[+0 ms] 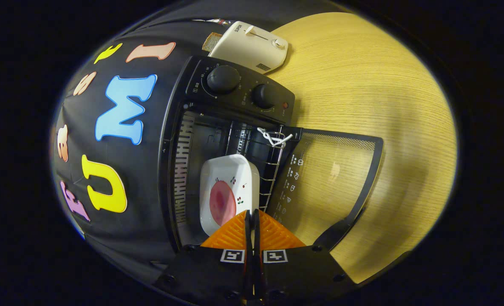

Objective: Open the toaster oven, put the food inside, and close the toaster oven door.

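Note:
The black toaster oven stands open, its glass door folded down flat over the table. A white dish carrying a round pink piece of food rests on the wire rack inside the oven mouth. My gripper is at the dish's near rim. Its orange fingers are pressed together on that rim, with only a thin dark line between them. The door's handle lies just beside the fingers.
A white pop-up toaster with a slice of bread stands beyond the oven. The wooden table stretches out past the open door. A white tie hangs on the rack's edge.

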A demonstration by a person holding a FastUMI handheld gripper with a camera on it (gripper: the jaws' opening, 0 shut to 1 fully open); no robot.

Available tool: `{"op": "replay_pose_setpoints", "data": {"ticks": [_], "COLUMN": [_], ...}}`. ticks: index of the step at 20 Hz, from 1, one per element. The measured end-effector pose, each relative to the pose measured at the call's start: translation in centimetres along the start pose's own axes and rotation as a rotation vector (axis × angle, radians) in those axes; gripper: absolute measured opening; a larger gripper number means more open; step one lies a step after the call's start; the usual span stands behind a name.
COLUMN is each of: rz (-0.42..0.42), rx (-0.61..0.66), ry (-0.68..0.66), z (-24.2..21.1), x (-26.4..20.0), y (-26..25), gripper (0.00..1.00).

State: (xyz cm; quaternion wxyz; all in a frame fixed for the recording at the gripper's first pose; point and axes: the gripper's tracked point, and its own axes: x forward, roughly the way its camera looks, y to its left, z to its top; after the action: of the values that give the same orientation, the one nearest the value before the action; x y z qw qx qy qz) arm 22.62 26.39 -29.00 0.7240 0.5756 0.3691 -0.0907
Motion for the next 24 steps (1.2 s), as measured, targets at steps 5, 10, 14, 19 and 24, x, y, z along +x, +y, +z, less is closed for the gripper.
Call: {"op": "replay_pose_setpoints", "data": {"ticks": [5,10,14,19,24], "rz": [-0.008,0.010,0.074,0.177,0.184], "rx": [0.052,0.076,0.071,-0.009,-0.200], "ry": [-0.033,-0.073,-0.042,0.006,0.043], "z": [0.5,0.7,-0.3,-1.9,-2.7], "x": [1.8,3.1,2.8,0.5,-2.6], "y": [0.3,0.9,1.9,3.7,3.2], "gripper": [0.02,0.03,0.10,0.73,0.97]}}
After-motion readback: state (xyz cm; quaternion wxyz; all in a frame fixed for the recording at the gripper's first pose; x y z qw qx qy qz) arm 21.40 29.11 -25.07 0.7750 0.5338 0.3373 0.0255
